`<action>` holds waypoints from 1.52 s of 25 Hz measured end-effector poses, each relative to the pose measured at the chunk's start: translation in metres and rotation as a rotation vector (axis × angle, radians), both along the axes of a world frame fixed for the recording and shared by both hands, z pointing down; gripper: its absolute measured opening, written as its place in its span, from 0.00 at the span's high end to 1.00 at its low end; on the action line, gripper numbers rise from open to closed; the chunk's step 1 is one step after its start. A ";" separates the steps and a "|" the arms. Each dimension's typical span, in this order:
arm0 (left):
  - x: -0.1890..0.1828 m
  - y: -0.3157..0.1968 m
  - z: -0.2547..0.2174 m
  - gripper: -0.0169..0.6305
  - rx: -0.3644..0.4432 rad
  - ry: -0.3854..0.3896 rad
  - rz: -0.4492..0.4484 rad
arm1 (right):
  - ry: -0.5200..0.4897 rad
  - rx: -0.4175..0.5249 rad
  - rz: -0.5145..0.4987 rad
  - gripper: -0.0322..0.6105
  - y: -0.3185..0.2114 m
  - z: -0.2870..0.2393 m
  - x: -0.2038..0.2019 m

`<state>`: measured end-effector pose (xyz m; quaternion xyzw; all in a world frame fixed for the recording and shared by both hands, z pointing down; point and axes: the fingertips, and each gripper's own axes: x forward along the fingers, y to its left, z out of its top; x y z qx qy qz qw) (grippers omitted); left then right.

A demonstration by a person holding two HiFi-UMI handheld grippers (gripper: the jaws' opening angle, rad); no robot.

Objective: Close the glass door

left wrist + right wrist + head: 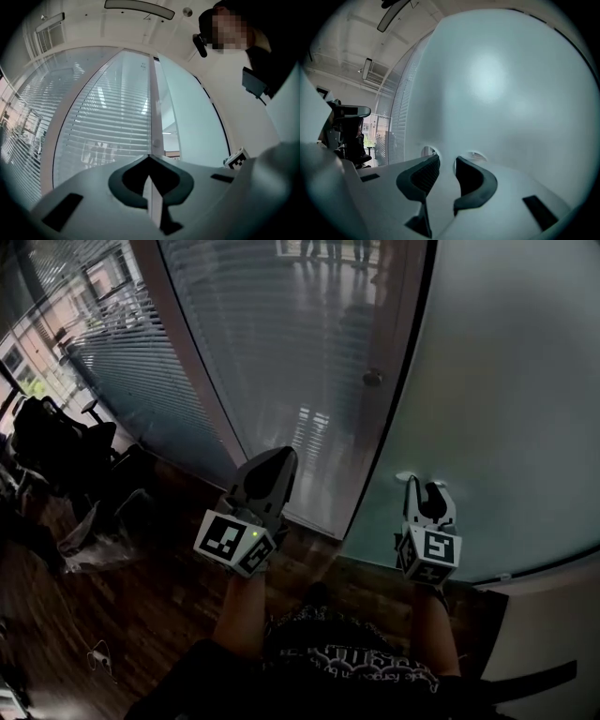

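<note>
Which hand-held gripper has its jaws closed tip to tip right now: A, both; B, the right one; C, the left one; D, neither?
C: on the left hand-held gripper the jaw tips meet with nothing between them, while on the right hand-held gripper they stand apart.

The person is wearing a dark garment [361,657] with a band of pale printed lettering running across the front, and a dark camera mount [202,43] is sitting on the head. The left gripper [279,457] is showing a smooth pale grey shell tapering to dark, curved jaws. Its marker cube [234,542] is bearing black-and-white square patterns, and a small green light [255,534] is glowing on one edge. The right gripper [424,487] is showing the same grey shell and a matching cube [429,555]. Its dark inner pads [423,174] are showing fine ribbing, and black rectangular slots [539,212] are breaking up the casing.
</note>
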<state>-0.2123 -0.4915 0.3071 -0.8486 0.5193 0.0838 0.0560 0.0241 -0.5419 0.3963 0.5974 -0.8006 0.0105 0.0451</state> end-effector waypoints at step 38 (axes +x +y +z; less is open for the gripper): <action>0.003 -0.104 -0.003 0.97 0.002 -0.001 0.130 | -0.002 0.003 0.129 0.78 -0.089 0.002 0.015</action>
